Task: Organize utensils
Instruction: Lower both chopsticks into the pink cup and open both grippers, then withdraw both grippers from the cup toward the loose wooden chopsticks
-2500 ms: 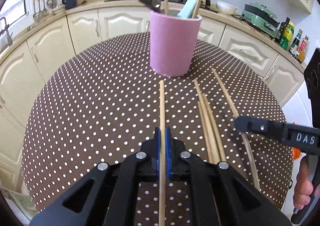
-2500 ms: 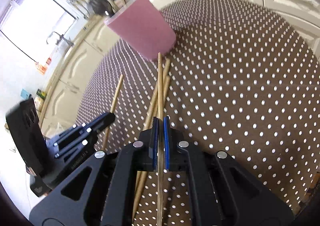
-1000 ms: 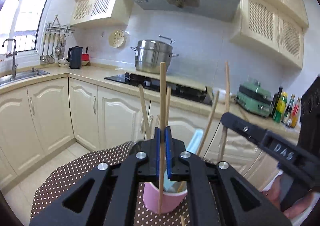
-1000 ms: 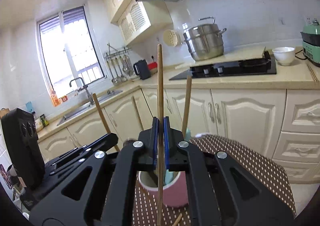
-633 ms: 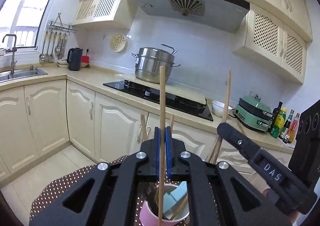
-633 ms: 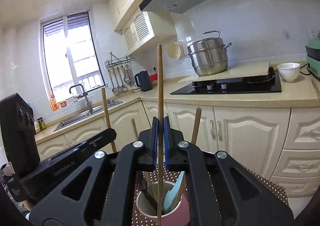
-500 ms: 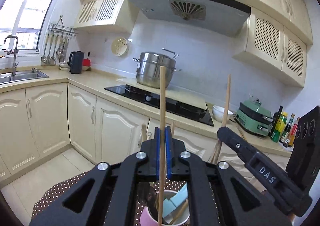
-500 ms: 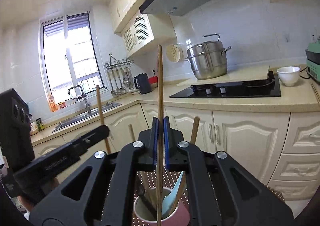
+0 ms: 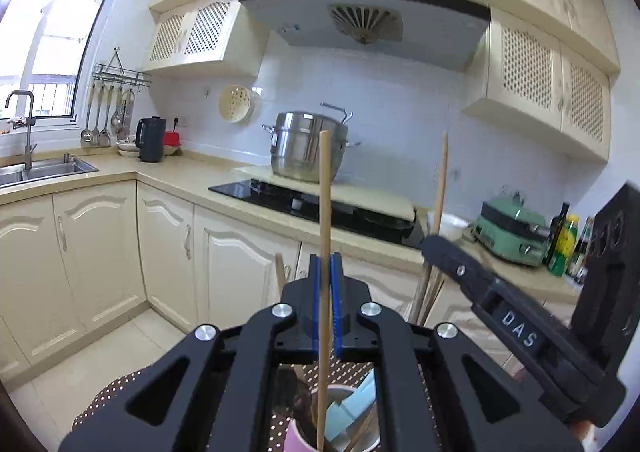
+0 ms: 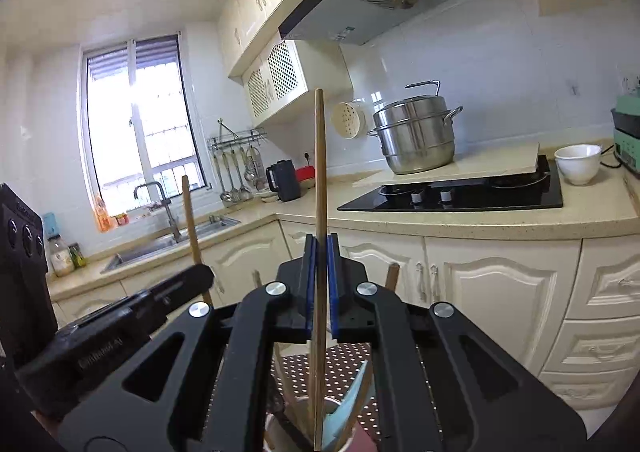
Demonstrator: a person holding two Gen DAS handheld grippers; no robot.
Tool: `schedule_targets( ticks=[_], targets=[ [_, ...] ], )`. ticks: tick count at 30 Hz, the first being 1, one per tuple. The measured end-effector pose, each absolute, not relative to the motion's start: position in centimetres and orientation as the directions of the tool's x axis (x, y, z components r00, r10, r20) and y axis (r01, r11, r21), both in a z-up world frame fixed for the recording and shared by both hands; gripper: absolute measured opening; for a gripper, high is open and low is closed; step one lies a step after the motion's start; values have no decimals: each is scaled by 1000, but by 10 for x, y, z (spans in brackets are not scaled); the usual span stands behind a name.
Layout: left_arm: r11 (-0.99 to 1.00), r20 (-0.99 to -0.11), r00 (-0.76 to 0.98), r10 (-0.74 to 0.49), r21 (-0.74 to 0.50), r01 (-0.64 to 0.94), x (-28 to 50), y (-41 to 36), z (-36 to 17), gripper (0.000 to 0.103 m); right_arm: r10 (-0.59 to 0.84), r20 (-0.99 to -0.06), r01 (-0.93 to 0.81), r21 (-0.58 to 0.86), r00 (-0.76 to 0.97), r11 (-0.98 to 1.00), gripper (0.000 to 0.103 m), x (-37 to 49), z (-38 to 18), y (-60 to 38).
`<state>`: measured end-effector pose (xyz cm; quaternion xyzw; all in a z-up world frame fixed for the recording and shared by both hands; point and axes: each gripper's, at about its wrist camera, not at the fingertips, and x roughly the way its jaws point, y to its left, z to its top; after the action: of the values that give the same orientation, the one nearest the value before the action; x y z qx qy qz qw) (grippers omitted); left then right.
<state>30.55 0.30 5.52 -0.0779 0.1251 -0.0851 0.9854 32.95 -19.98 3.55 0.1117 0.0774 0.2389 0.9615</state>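
Left wrist view: left gripper (image 9: 325, 306) squeezing a wooden chopstick (image 9: 323, 212) upright, low tip right above the pink cup (image 9: 298, 437). Right gripper (image 10: 320, 288) pinching its own stick (image 10: 319, 172), upright too, tip over the cup. Straight down next, both equally near.

Both wrist views held close above the pink holder (image 9: 298, 438) at 6 o'clock, facing level toward the stove; shared: steel pot (image 9: 306, 148) (image 10: 416, 140), hood.

Two upright wooden chopsticks (image 9: 324, 212) (image 10: 319, 180) seemingly dip into the pink holder (image 9: 294, 438)
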Motion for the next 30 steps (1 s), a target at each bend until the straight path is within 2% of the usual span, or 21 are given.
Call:
schedule_targets(
  ticks=[10,12,13,14,23,25,26,29,30],
  targets=[
    [980,-350,917,-192,-119,160,311,-4,10,7,469,-227,-420,233,853,877,6,323,-3,-191],
    [979,-374,906,-196,-120,162,310,-2,2,18,472,-245,-419,238,847,876,6,319,-8,-191],
    [979,-379,904,-196,-122,161,308,-1,0,33,473,-253,-418,243,844,875,6,317,-10,-192],
    [980,-378,905,-193,-121,158,306,1,-2,36,472,-258,-414,248,843,876,7,315,-11,-194],
    [983,-367,914,-174,-113,142,279,12,1,37,435,-354,-364,252,828,897,8,300,-25,-201],
    [984,-363,916,-172,-111,140,273,12,3,39,432,-372,-350,268,822,897,12,295,-28,-204],
    [984,-362,917,-169,-108,139,270,12,4,39,427,-373,-344,270,824,899,20,292,-28,-205],
    [986,-351,922,-165,-97,139,257,12,8,40,392,-357,-314,258,848,914,60,278,-24,-209],
    [986,-348,923,-165,-95,140,253,12,9,41,388,-348,-315,249,853,916,60,272,-22,-210]
  ],
)
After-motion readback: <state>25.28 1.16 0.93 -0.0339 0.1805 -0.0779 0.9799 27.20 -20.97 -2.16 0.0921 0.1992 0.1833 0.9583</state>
